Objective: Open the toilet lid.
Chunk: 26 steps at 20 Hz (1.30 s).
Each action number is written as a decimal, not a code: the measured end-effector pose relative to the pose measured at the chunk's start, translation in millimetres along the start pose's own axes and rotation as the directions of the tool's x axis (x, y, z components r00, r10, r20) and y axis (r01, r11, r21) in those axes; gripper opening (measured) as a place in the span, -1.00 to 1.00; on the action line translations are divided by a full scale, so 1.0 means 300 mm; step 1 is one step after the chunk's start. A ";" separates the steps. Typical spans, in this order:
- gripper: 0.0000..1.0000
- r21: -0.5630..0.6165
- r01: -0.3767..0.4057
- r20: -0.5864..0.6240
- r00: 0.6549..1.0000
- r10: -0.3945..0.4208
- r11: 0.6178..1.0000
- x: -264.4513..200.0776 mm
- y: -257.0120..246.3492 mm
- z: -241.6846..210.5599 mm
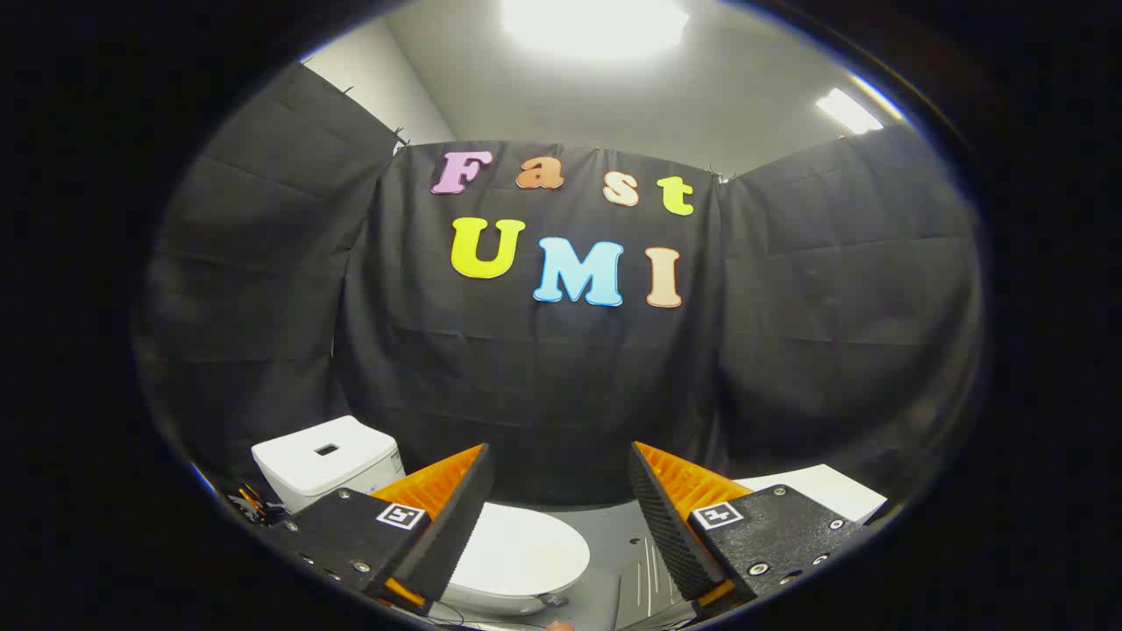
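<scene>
We found the task not yet begun. The toilet lid (523,554) lay flat and closed, below and just ahead of the gripper (561,508), nearer its left finger. The gripper stood wide open, holding nothing, clear of the lid. Approach and lifting remained.
</scene>
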<state>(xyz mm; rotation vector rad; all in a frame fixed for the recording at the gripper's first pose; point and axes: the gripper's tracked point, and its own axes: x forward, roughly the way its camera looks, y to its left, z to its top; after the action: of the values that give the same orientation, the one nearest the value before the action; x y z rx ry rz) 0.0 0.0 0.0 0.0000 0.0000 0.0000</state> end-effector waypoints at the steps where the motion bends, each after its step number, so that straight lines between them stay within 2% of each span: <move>1: 0.89 0.008 0.010 -0.003 1.000 -0.010 1.000 0.001 -0.019 -0.004; 19: 0.90 0.089 0.036 0.007 0.999 -0.037 0.995 0.002 -0.074 -0.034; 26: 0.90 0.081 0.078 -0.003 0.997 -0.078 0.994 0.011 -0.115 -0.074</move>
<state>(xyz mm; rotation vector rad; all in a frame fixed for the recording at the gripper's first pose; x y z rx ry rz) 3.2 -34.5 -22.3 0.0815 0.0000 -0.0782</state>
